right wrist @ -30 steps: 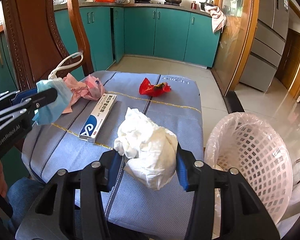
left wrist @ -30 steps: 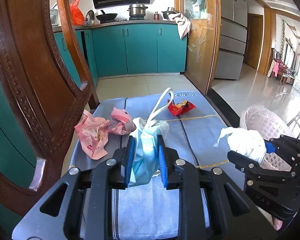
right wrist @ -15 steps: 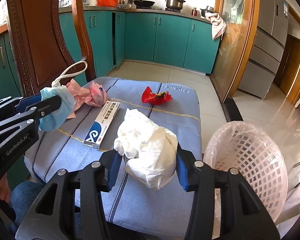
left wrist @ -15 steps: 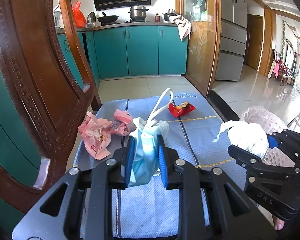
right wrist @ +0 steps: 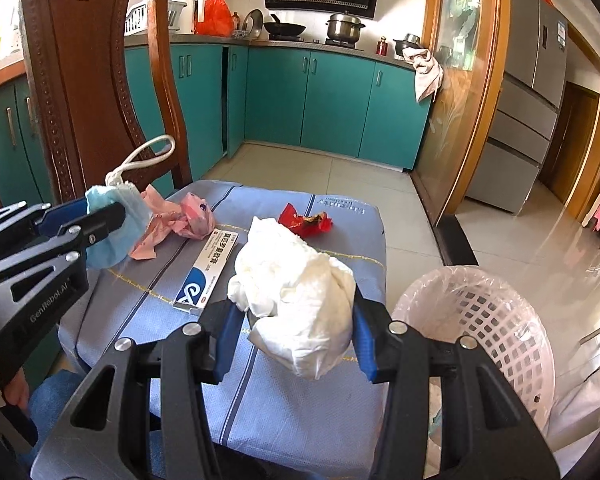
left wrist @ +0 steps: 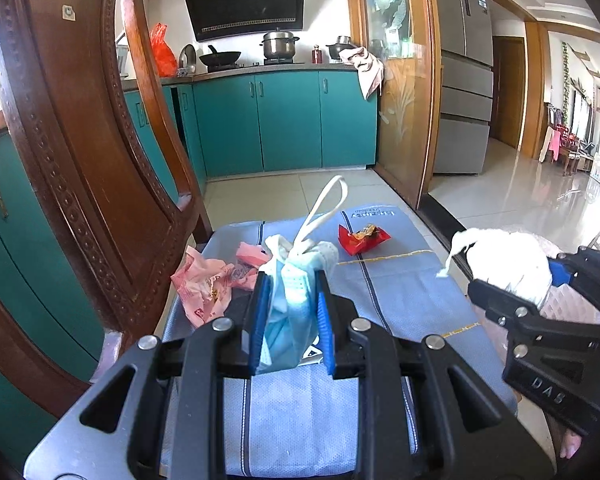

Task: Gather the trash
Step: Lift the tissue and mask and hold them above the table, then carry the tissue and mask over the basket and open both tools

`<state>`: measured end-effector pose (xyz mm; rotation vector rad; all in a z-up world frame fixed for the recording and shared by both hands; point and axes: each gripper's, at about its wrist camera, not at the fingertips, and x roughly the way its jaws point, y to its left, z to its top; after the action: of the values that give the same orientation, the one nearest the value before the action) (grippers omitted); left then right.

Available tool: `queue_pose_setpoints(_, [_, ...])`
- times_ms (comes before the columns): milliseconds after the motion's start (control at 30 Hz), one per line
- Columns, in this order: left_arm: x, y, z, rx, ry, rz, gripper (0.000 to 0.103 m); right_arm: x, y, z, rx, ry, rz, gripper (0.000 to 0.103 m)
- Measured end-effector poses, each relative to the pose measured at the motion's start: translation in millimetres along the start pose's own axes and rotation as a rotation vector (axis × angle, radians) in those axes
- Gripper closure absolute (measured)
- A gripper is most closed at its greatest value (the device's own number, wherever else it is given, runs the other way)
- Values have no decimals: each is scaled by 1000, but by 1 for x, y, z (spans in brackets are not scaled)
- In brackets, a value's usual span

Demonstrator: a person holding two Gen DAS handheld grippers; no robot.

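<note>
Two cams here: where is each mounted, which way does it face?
Left wrist: on the left gripper, looking forward and down at its blue face mask; right gripper shows at right.
Right wrist: on the right gripper, at its white wad; pink basket right, left gripper left.
Shared: red wrapper, blue cloth.

A home kitchen: teal cabinets [left wrist: 284,120] carry a stove with a pot [left wrist: 280,44] beneath a range hood [left wrist: 244,4]; a fridge [left wrist: 465,64] stands beside them.
</note>
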<state>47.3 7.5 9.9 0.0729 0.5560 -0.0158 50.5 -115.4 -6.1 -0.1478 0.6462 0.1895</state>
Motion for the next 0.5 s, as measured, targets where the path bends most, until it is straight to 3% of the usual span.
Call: queue_pose_setpoints(500, [-10,-5,-1,10,-14,8,79,-6,-4,0,18,-17,0,55])
